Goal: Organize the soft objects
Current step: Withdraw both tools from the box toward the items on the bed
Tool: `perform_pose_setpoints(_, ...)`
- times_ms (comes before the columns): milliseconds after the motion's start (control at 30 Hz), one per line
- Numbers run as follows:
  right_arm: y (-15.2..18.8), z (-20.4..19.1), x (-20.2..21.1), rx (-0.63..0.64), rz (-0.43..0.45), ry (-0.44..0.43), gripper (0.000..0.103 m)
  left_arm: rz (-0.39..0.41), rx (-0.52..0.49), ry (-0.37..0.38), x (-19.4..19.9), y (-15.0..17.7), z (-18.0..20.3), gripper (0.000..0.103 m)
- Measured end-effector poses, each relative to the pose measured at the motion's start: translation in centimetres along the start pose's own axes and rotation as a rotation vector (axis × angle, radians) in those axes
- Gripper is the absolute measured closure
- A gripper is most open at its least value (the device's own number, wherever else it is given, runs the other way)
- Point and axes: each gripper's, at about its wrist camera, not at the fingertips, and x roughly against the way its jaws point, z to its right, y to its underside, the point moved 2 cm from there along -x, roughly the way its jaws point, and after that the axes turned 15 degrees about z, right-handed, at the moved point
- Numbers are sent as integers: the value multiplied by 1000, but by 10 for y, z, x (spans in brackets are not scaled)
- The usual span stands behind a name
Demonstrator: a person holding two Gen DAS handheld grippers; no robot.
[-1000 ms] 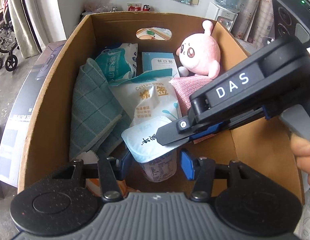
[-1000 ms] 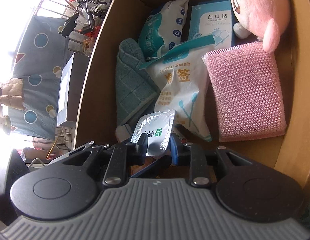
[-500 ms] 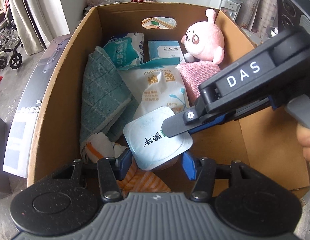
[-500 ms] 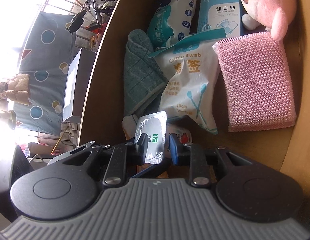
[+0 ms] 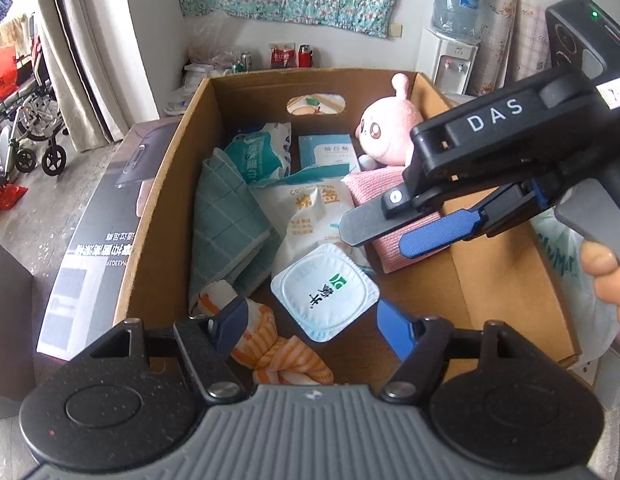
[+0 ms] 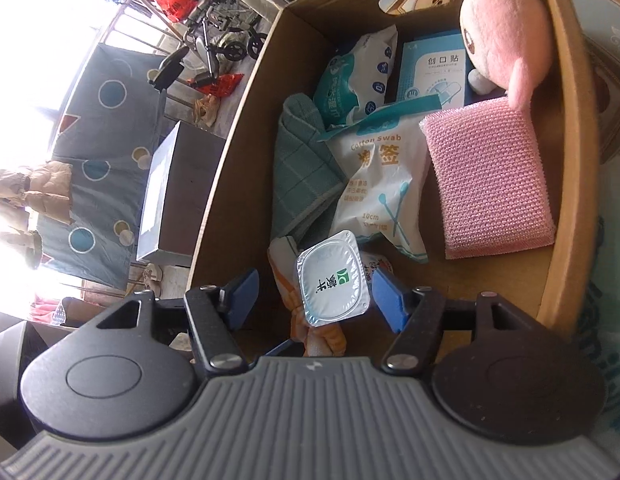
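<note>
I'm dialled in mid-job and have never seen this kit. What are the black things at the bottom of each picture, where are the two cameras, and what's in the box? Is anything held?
There is no robot. A person holds a hand-held gripper in each hand, and each carries a wide-angle camera looking along its two fingers. The black discs and blue pads at the bottom of a picture are that camera's own tool.

The left wrist view shows the left hand-held gripper, with the right one reaching in from the right side. The right wrist view shows the right hand-held gripper.

Both look down into a cardboard box. Inside lie a yogurt cup, a teal cloth, a cotton swab bag, a pink sponge, a pink plush toy and an orange striped cloth.

Both sets of jaws have just been opening. Nothing is held; the cup rests free in the box.
</note>
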Motion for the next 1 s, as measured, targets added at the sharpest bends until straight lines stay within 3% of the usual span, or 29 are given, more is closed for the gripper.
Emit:
perform_pose_setpoints(200,0,15,89,65,148,35,35,149,-19,81,37,-10,42,27)
perform_pose_setpoints(400,8,57,196,132,320,197,29,285,-130,202,57,-11,116,26)
perform_pose_setpoints(533,25,103,256,129,384,312,27,314,-199,323,56,0,172,26)
perform_pose_setpoints(733,53,173,302,161,385,469,26,335,-358,444,40,31,257,27)
perform_pose_setpoints(833,64,199,312,209,335,494,26,365,-463,458,28,49,293,29)
perform_pose_setpoints(1000,61,217,309,394,235,489,22,376,-618,480,2,70,341,34)
